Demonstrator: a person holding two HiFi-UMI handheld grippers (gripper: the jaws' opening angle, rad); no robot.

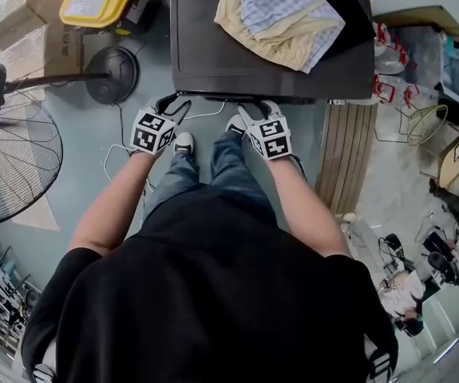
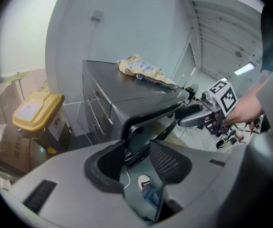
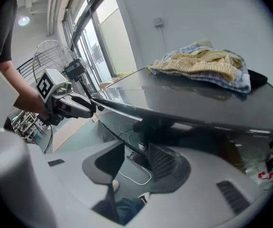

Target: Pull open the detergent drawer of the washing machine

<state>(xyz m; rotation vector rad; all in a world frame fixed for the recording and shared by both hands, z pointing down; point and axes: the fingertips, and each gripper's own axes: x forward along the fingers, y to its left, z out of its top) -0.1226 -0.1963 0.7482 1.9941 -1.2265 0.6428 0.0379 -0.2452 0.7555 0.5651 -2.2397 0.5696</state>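
Black bar (image 1: 225,97) runs crosswise along washer (image 1: 205,38) front, dead ahead; left tool (image 1: 169,104) and right tool (image 1: 253,112) each straddle it, jaws apart, unclamped. Pull likely toward body.

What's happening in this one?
A person stands at a dark washing machine with laundry piled on top, holding the left tongs and right tongs at its front edge. Both stand open at the black bar there; nothing is gripped yet.
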